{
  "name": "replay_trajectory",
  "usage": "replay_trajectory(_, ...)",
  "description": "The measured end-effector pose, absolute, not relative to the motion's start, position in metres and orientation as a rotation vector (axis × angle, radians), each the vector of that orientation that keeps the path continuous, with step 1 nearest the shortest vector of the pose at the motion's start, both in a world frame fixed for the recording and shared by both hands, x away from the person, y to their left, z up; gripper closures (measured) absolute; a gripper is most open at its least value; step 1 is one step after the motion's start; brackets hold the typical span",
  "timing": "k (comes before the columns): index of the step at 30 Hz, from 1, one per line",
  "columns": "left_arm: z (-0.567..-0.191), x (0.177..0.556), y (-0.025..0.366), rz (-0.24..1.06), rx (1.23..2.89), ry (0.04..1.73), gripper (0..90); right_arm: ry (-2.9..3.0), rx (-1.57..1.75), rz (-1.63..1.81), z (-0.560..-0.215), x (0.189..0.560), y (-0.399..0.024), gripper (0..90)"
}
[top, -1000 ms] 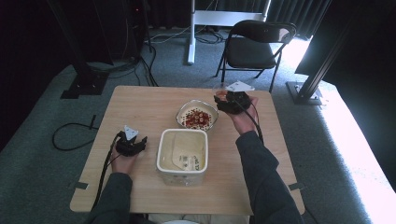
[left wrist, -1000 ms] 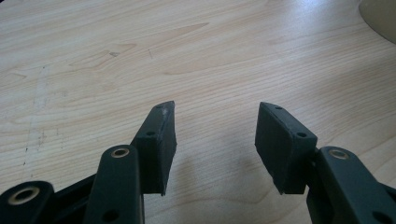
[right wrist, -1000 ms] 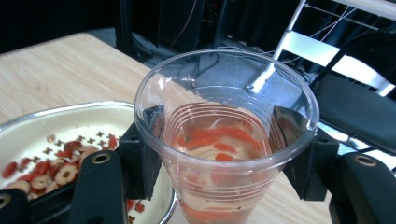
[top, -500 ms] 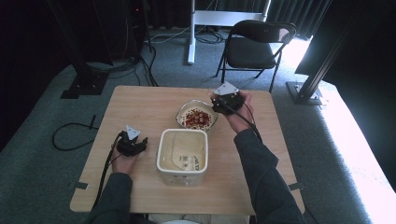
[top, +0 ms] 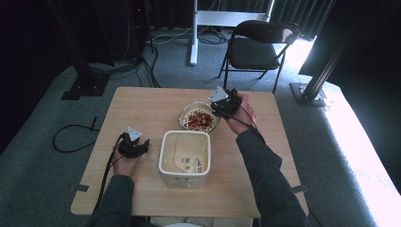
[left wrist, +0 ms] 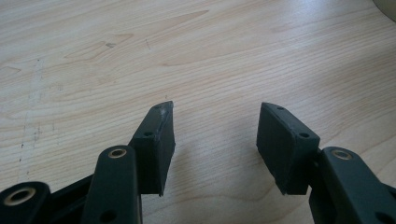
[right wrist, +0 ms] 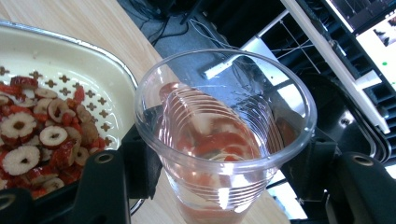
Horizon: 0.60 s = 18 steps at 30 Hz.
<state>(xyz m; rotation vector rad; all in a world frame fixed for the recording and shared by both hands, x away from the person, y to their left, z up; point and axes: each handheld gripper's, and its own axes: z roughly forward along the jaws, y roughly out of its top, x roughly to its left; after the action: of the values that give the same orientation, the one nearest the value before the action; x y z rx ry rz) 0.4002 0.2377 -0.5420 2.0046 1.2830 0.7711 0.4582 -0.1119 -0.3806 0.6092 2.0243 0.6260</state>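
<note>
The bench (top: 142, 109) is light wood and stands on a grey floor (top: 42, 165). A white tub (top: 184, 153) sits near the middle of it. Just behind the tub is a bowl (top: 198, 118) of red and white slices.

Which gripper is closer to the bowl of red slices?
The right gripper. It holds a clear cup right at the bowl's rim. The left gripper sits open on the table, farther off beside the white tub.
</note>
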Motion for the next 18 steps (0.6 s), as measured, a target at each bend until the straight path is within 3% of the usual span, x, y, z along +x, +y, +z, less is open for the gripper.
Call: replay_trajectory(18, -0.542, 0.401, 0.238, 0.769, 2.006, 1.285, 47.4, 2.021, 0.363, 0.336, -0.39, 0.452, -0.088, 38.1)
